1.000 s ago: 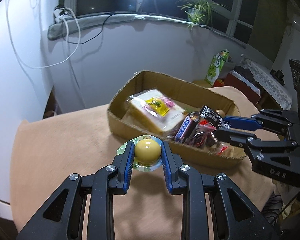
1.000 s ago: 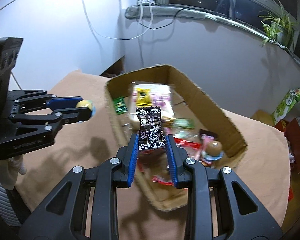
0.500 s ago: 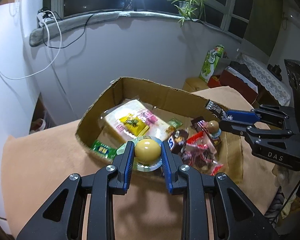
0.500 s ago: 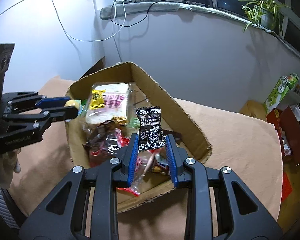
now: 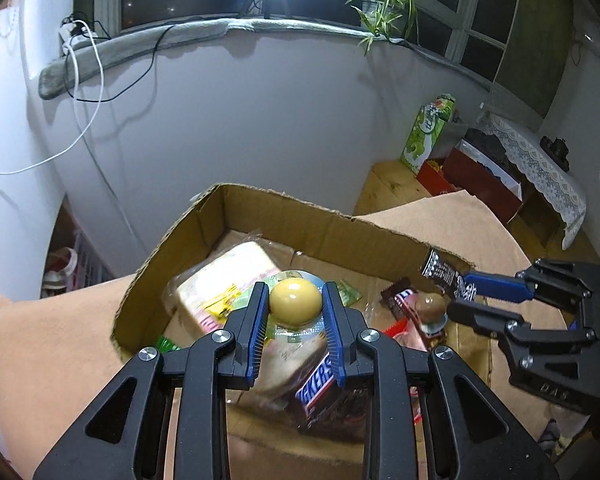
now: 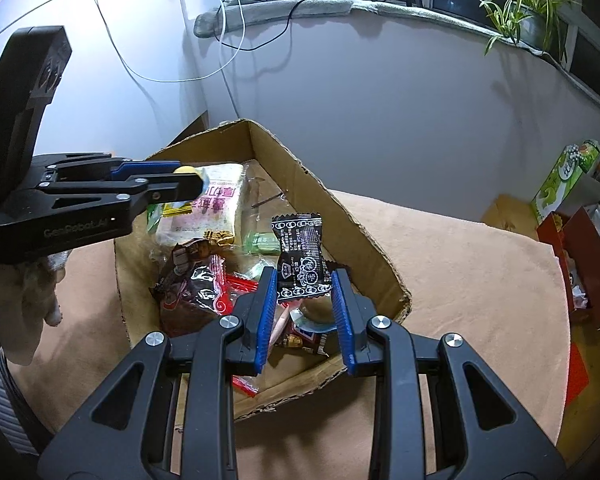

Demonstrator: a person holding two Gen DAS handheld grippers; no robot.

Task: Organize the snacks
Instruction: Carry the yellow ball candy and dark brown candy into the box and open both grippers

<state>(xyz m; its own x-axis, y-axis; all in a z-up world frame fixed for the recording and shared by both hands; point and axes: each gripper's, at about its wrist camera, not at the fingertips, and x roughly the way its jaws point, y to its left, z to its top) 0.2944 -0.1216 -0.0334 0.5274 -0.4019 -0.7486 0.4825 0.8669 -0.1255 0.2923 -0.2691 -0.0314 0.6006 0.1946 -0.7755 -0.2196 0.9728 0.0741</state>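
Note:
My left gripper point(image 5: 295, 304) is shut on a yellow jelly cup point(image 5: 295, 301) and holds it above the open cardboard box point(image 5: 288, 208). My right gripper point(image 6: 305, 288) is shut on a black candy packet point(image 6: 302, 256) and holds it over the same box point(image 6: 364, 236). The box holds a wrapped sandwich point(image 6: 216, 204), a Snickers bar point(image 5: 316, 384), red wrappers point(image 6: 240, 284) and other small snacks. Each gripper shows in the other's view: the right one point(image 5: 460, 284), the left one point(image 6: 188, 184).
The box sits on a table with a tan cloth point(image 6: 460, 264). A white wall point(image 5: 220, 120) with cables rises behind it. A green carton point(image 5: 428, 132) and a red box point(image 6: 576, 256) stand off the table to the right.
Both grippers have moved forward from beside the box to above its inside, each still holding its snack.

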